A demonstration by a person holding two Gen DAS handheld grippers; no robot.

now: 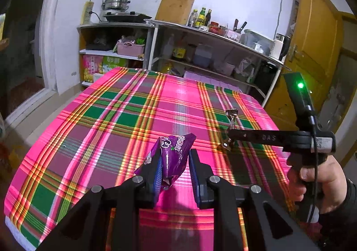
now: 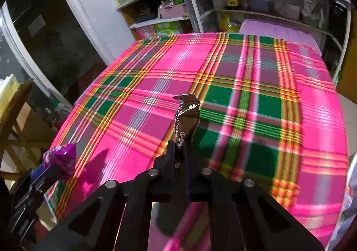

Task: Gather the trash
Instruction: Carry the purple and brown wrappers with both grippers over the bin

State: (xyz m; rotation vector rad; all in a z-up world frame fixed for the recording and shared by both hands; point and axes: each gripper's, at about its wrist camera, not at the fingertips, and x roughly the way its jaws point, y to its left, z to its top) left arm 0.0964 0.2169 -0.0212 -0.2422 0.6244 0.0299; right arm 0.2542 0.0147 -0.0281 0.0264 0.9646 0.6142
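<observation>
a pink, green and yellow plaid cloth [image 1: 125, 121] covers the table and fills both views; behind it stand open metal shelves [image 1: 200, 50] crowded with bottles, boxes and a steel pot; the left gripper [image 1: 174, 161] is clamped narrow on a crumpled purple snack wrapper [image 1: 173, 155], lifted clear of the cloth, its torn top sticking up past the fingertips; the right gripper [image 2: 179, 152], held by a hand [image 1: 316, 181], is pinched tight on a dark brown wrapper [image 2: 187, 117], which stands upright above the cloth to the right of the purple one
</observation>
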